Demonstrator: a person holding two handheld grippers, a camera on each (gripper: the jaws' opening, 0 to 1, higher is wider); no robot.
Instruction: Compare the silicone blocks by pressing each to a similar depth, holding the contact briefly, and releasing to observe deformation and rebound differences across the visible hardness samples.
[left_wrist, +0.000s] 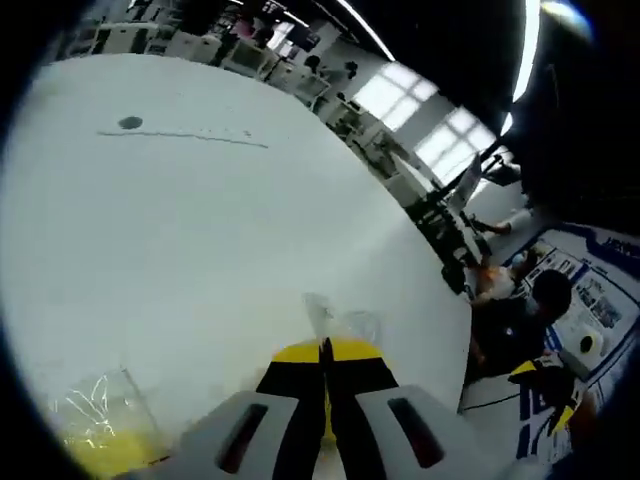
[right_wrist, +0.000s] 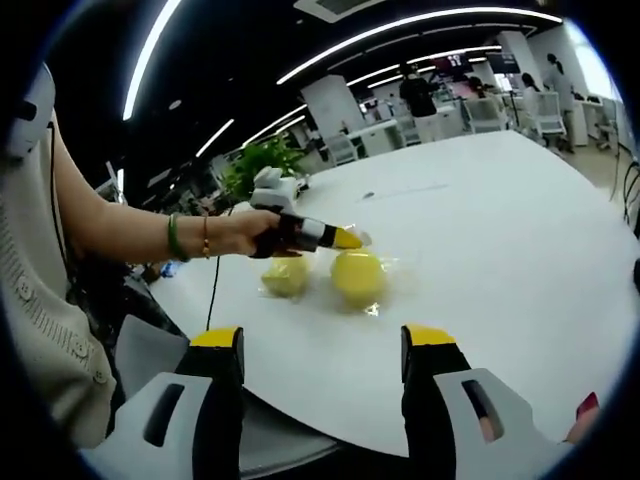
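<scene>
Mid-task, apparently: left gripper (right_wrist: 352, 238) with jaws closed, empty, tips just above right block (right_wrist: 358, 277), press not clearly begun; left block (right_wrist: 285, 276) beside it on table (right_wrist: 500, 230); right gripper (right_wrist: 322, 350) wide, idle.

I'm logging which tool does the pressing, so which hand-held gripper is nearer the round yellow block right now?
Left. The left hand-held gripper is shut, its tip just above the round yellow block. The right hand-held gripper is open and held back near the table's edge.

Blocks partly out of sight
Yellow block (left_wrist: 100, 425) cut off at left gripper view's edge; second block (left_wrist: 325, 352) mostly hidden behind closed left gripper (left_wrist: 326, 350).
</scene>
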